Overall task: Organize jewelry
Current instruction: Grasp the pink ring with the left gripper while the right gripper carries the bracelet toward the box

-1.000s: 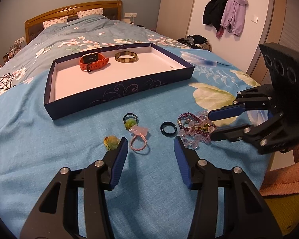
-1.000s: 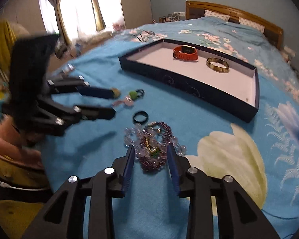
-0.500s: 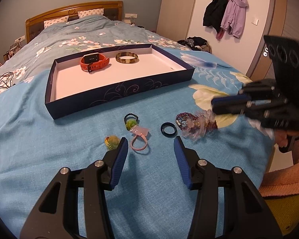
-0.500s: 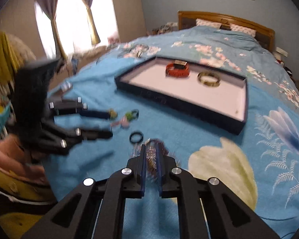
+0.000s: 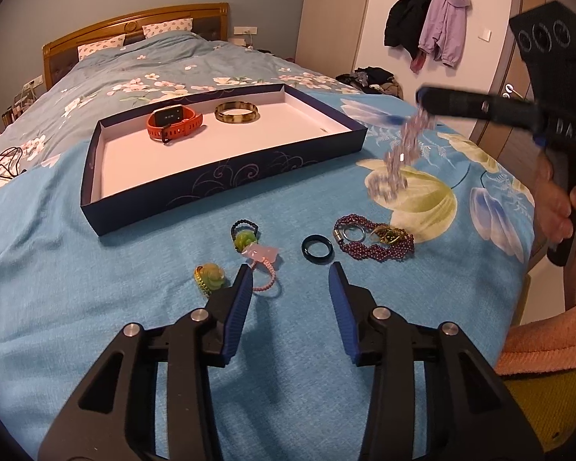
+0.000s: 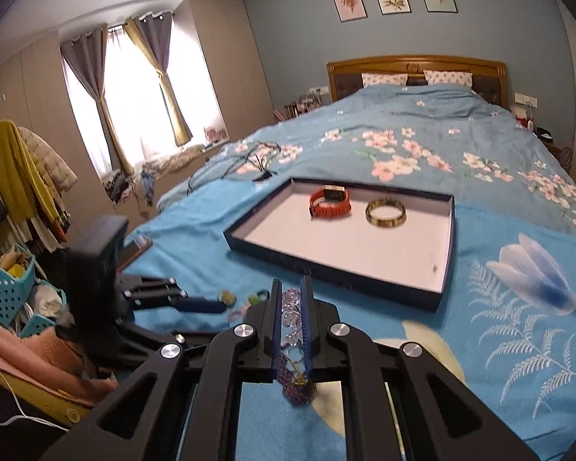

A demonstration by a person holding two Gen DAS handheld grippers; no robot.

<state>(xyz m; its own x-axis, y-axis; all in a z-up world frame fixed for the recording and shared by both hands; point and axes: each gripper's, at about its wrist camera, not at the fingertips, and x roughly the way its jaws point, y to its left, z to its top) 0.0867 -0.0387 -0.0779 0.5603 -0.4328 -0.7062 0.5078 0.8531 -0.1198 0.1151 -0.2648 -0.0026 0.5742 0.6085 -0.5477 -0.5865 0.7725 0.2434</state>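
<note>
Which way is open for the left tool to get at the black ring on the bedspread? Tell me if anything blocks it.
Probably straight ahead. The left tool is open, and the black ring lies flat just beyond its tips with bare bedspread between. The purple bead bracelet sits close on the ring's right, so some care there.

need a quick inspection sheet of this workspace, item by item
surface: blue floral bedspread.
job's things: navy tray holds orange watch and gold bangle; black ring, maroon bead bracelet, green and pink charms lie on the bedspread.
clutter: nothing seen.
grippers: left gripper open, empty; right gripper shut on clear bead bracelet, lifted.
cables: black cable beyond the tray.
surroundings: headboard, curtains, hanging coats.
</note>
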